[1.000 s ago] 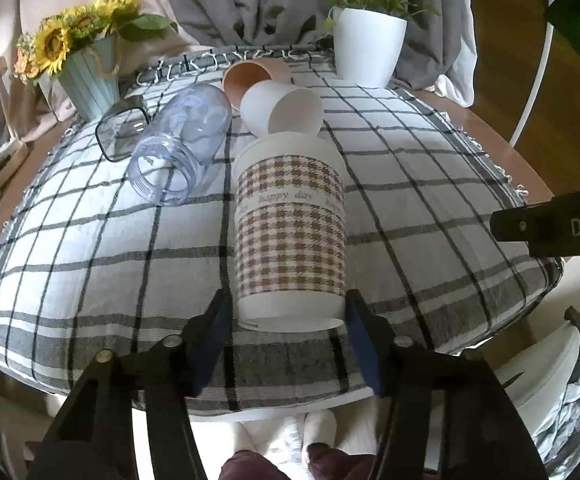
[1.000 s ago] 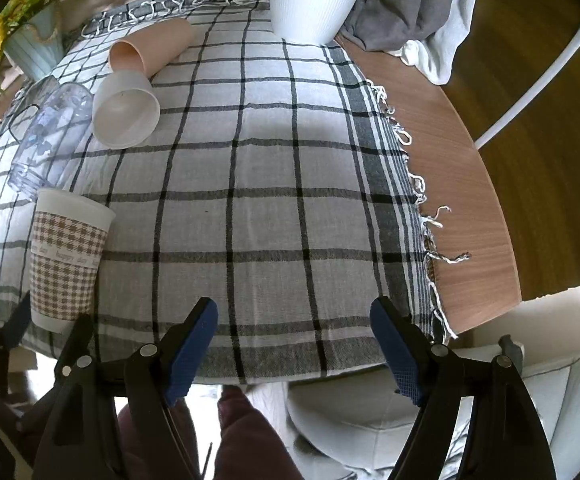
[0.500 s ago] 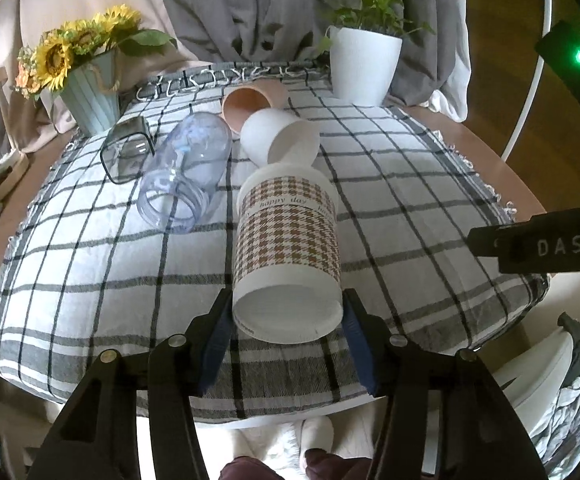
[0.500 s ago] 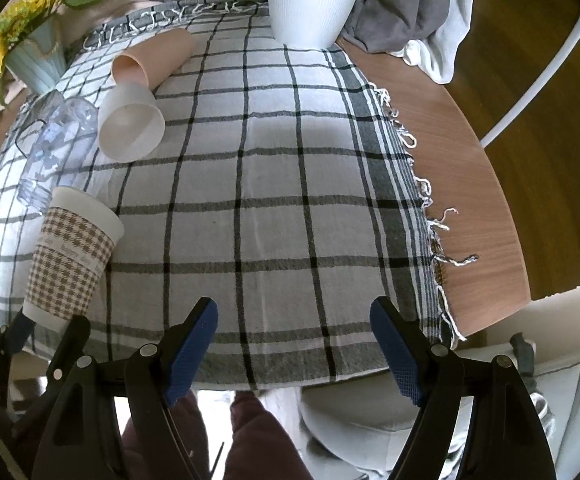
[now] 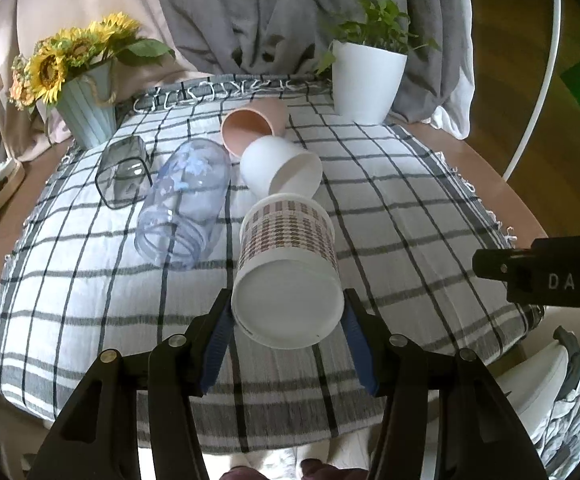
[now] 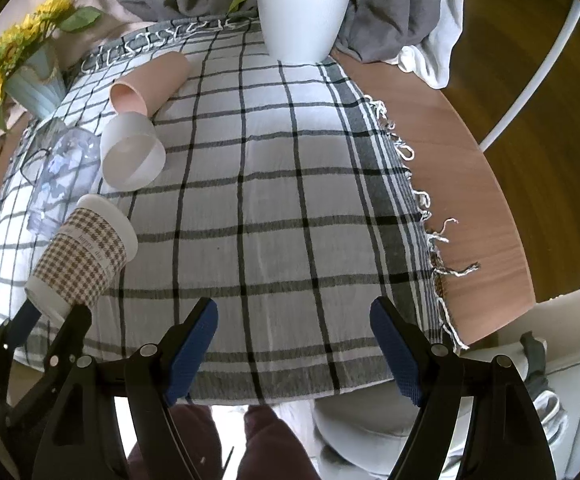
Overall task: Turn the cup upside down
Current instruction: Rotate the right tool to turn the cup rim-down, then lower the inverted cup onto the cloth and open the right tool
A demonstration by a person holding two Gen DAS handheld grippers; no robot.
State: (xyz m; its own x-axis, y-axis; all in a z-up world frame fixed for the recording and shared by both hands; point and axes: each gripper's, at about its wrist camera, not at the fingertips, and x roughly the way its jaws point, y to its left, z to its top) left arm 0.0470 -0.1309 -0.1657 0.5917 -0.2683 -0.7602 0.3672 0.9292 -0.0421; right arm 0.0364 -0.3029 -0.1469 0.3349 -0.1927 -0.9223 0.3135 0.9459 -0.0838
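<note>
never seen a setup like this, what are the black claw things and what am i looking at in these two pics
No robot here: a person holds a hand-held gripper in each hand, each with a fisheye camera looking along its fingers. In the left view, the left hand-held gripper is shut on a houndstooth-patterned paper cup, tilted with its base toward the camera. The right view shows the right hand-held gripper open, holding nothing. On the checked tablecloth lie a white cup, a pink cup and a clear plastic jar, all on their sides.
</note>
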